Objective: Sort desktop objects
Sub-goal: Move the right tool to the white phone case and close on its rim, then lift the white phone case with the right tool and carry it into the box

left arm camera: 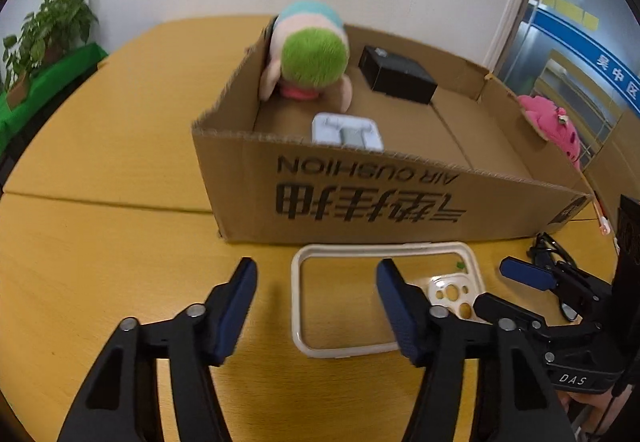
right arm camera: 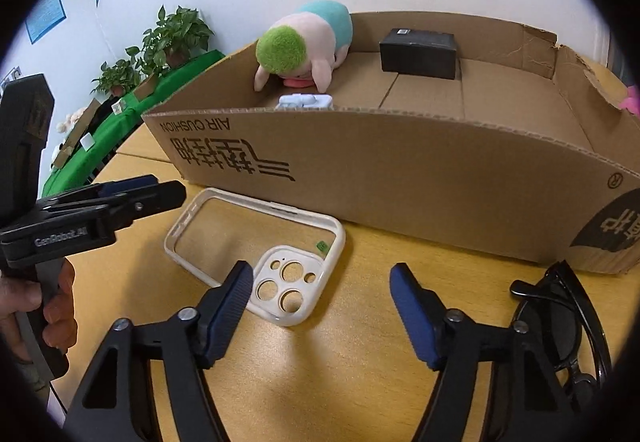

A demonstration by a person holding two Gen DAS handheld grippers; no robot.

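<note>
Left gripper (left arm camera: 316, 306): nearest item, jaws parted with nothing pressed between them, hovering over the left part of the phone case. Its right finger overlaps the case's camera end in the left wrist view.

Right gripper (right arm camera: 322, 308): jaws likewise apart and holding nothing, above bare wooden table (right arm camera: 340, 362), just right of the case.

Phone case (right arm camera: 256, 246): cream-white rim, clear back, lying flat on the table (camera cut-outs toward the grippers), just in front of the box wall.

Sunglasses (right arm camera: 568, 326): black frame, on the table to the right of the right gripper, near the box corner.

Cardboard box (left arm camera: 400, 193): open-topped, printed "AIR CUSHION" upside down. Inside: a pale blue tray-like item (left arm camera: 347, 133) against the near wall, a plush toy (left arm camera: 310, 53) with a green head at the far left corner, a black box (left arm camera: 396, 75) against the far wall.

Pink plush (left arm camera: 550, 123): beyond the box's right end.

Potted plants (right arm camera: 176, 37): on a green-covered surface by the wall, well apart.
</note>
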